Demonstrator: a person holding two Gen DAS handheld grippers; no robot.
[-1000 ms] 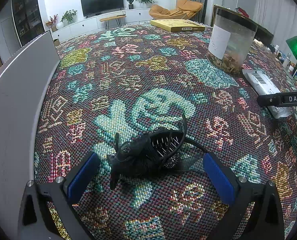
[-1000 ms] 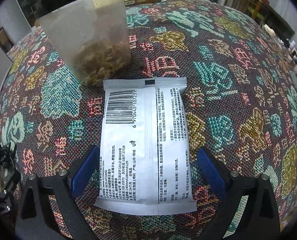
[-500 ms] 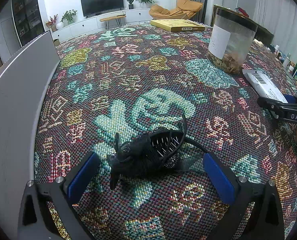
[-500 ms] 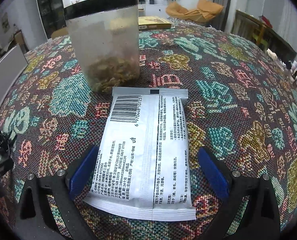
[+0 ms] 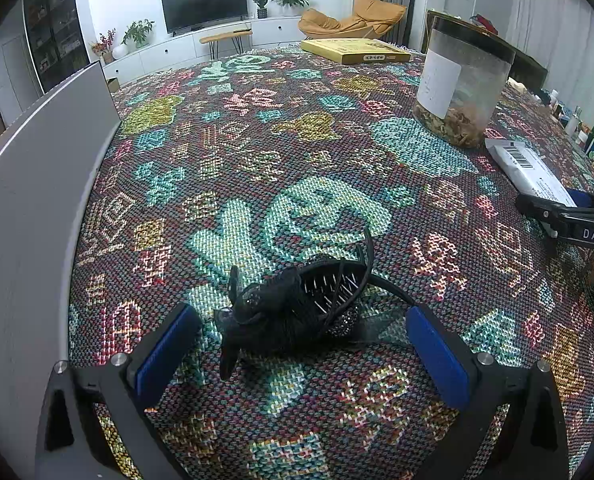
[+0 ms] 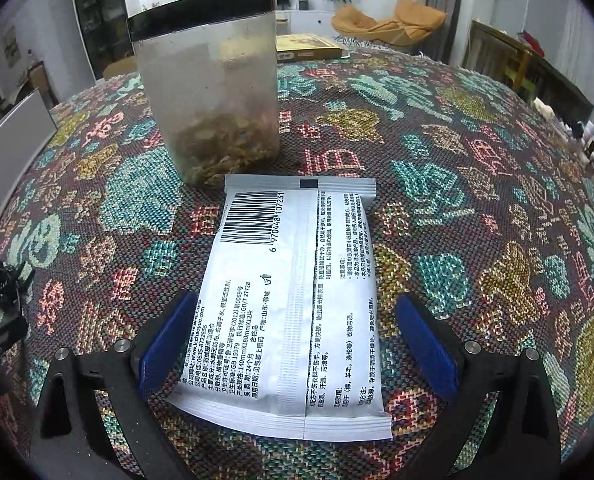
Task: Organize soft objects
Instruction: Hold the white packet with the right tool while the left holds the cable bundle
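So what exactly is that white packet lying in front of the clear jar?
The white packet is a flat, sealed pouch of glossy plastic film with crimped ends and a seam down its middle. Its back faces up, showing a barcode and small black print. It lies flat on the patterned tablecloth, its far end close to the clear jar; whether they touch is unclear. The right gripper has its blue-padded jaws open on either side of it, not yet squeezing.
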